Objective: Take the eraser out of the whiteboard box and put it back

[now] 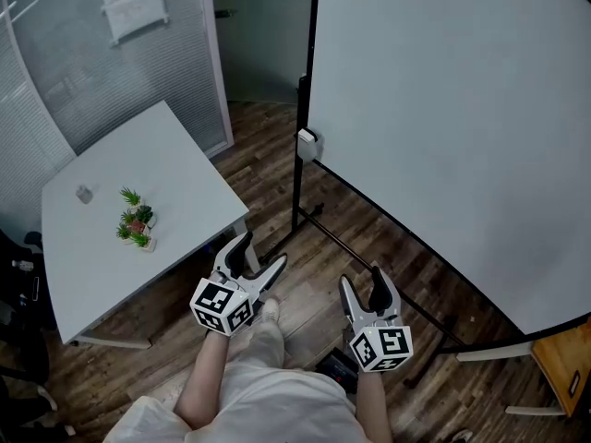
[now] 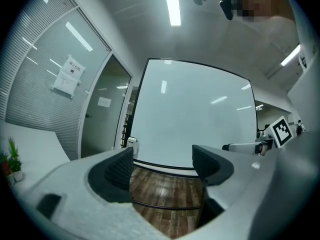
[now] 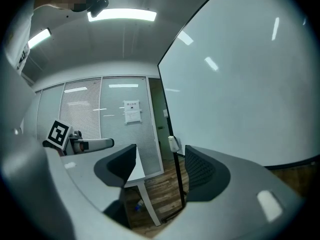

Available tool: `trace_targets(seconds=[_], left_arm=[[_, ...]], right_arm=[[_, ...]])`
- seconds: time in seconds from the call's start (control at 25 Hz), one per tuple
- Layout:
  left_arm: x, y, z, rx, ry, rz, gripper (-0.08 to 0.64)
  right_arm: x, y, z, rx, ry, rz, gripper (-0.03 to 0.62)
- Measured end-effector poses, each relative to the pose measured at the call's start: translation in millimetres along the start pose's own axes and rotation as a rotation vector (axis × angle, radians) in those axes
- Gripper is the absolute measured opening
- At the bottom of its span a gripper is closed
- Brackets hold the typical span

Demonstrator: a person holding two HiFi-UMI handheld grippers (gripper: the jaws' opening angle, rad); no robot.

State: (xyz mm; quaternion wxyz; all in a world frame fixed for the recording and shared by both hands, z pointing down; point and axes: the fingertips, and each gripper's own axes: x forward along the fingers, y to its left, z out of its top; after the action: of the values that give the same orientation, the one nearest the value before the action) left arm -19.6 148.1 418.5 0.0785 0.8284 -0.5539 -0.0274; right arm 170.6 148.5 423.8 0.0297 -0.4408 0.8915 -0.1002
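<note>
Nearest, the left gripper (image 1: pixel 259 253) and right gripper (image 1: pixel 362 284) stand side by side, jaws wide apart with nothing between them. Well ahead, between their lines, the whiteboard box (image 1: pixel 307 144) hangs on the edge of the whiteboard (image 1: pixel 443 127). The eraser is not visible, presumably inside. Best to approach level, with one gripper centred on the box.

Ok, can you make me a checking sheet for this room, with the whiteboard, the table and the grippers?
Surface: white table on a wooden floor.
Job's things: whiteboard on a stand; small white box at its left edge; eraser not seen.
Clutter: little plants and a small grey thing on the table.
Grippers: left gripper and right gripper both open, empty, away from the box.
Cables: nothing seen.
Surroundings: glass wall with blinds and a paper notice.
</note>
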Motion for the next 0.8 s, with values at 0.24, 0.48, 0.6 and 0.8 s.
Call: trace_targets(seconds=[0.24, 0.48, 0.6, 0.8], left_arm=[[72, 48, 2, -0.015, 0.022, -0.038, 0.36], [156, 101, 14, -0.013, 0.049, -0.099, 0.359], [195, 122, 20, -0.015, 0.049, -0.133, 0.359], [244, 145, 28, 0.007, 0.052, -0.197, 0.359]], right_arm=[[79, -24, 6, -0.011, 0.02, -0.007, 0.304], [158, -49, 16, -0.008, 0.037, -0.052, 0.304], [190, -67, 21, 0.001, 0.035, -0.087, 0.299], [238, -82, 27, 0.004, 0.033, -0.12, 0.299]])
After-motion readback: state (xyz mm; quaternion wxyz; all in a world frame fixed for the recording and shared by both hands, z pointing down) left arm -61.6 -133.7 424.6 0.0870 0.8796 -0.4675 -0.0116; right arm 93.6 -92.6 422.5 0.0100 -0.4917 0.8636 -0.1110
